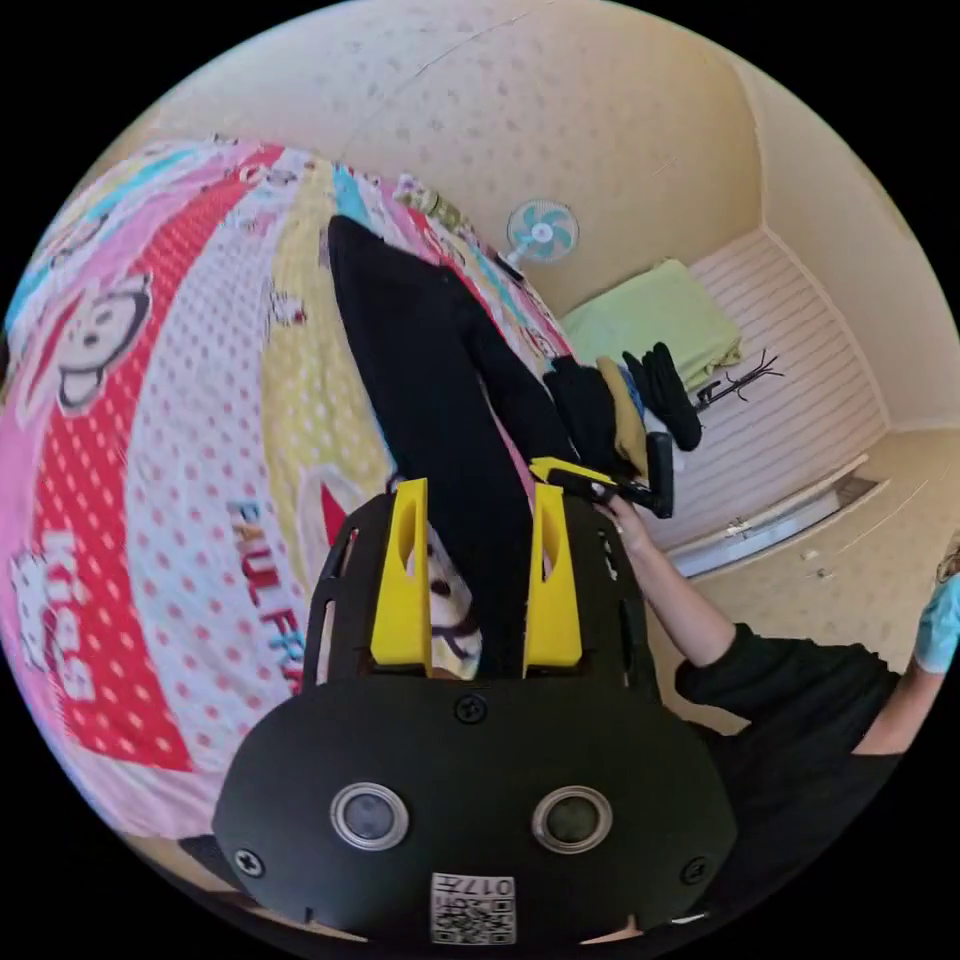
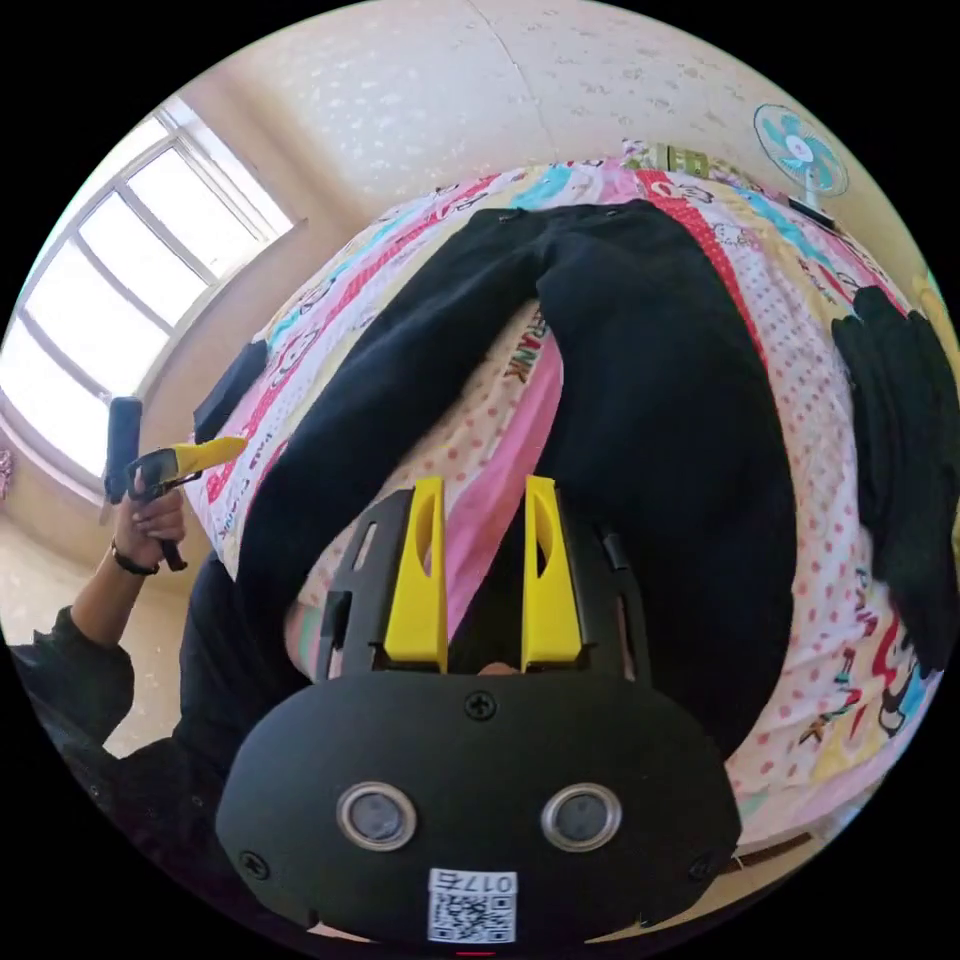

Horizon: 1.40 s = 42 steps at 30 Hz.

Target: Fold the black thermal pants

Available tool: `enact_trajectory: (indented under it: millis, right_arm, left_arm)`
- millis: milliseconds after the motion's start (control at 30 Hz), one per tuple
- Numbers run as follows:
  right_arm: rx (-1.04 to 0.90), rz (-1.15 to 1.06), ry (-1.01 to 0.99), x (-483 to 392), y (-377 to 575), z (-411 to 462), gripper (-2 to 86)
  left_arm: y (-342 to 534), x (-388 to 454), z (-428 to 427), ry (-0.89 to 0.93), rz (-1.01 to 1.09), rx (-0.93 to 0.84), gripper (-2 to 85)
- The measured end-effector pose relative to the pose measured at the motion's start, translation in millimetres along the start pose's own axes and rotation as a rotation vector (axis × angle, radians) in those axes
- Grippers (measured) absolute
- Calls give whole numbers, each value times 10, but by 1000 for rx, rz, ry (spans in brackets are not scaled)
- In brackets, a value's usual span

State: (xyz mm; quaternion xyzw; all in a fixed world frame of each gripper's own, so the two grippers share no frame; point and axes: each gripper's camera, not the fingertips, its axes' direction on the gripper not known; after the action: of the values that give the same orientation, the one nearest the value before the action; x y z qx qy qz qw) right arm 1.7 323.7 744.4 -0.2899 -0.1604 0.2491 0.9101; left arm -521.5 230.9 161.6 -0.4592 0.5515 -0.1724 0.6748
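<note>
The black pants lie spread on the bed over a bright patterned sheet, legs apart in a V, their ends draping over the near edge. Both grippers hover above that edge with jaws apart and nothing between them: the left gripper over one leg, the right gripper over the gap between the legs. The main risk is a shallow pinch: thin stretchy fabric could slip out, or only the top layer could lift, leaving the fold lopsided. Hanging leg ends may drag the pants off the edge. A second dark pile lies nearby and could get snagged.
</note>
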Motion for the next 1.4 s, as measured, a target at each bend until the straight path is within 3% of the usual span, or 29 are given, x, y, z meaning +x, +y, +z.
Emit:
enact_trajectory:
  millis: [67, 133, 233, 367, 433, 467, 600, 667, 767, 867, 933, 1000, 1167, 1333, 1400]
  right_arm:
    - [60, -51, -8, -299, 280, -284, 141]
    - [83, -59, -120, -577, 631, -458, 141]
    - [101, -36, -260, -785, 1221, -305, 132]
    - [193, -93, -211, -835, 1784, -342, 115]
    - [158, -109, -244, -712, 1852, -561, 104]
    - [172, -106, -255, -678, 1881, -638, 103]
    - [243, -155, -408, -576, 2140, -1004, 104]
    - [202, -177, -495, -635, 2188, -977, 111]
    - [137, -171, -588, -871, 2270, -839, 125]
    - [52, -157, -583, -1188, 2367, -654, 135]
    - [23, -36, -459, -1307, 2439, -525, 135]
    - [42, 4, -481, -1355, 2464, -520, 132]
    - [-28, -27, -554, -1640, 2497, -612, 154]
    - [-31, 211, -808, -1188, 2712, -809, 53]
    - [-9, 197, -840, -1118, 2743, -1161, 43]
  left_arm:
    - [435, 46, 225, 32, -19, -1, 167]
    - [779, 230, 207, -6, -1, 157, 176]
    - [1011, 537, 252, -180, 48, 274, 180]
    - [909, 710, 418, -497, 133, 234, 110]
    - [700, 638, 196, -405, 93, 142, 74]
    - [562, 544, -79, -269, 44, 115, 62]
    - [370, -16, -1291, 244, -10, 329, 52]
    - [331, -362, -1594, 239, -69, 344, 56]
    - [306, -766, -1656, 54, -187, 175, 101]
    - [353, -838, -1364, -20, -173, 21, 127]
    - [420, -850, -1293, -40, -199, 78, 118]
    - [468, -926, -1336, -50, -266, 133, 94]
    - [381, -908, -1445, 137, -200, 17, 51]
    - [387, -809, -1633, 129, -122, -14, 46]
    - [426, -774, -1755, 292, -75, 11, 39]
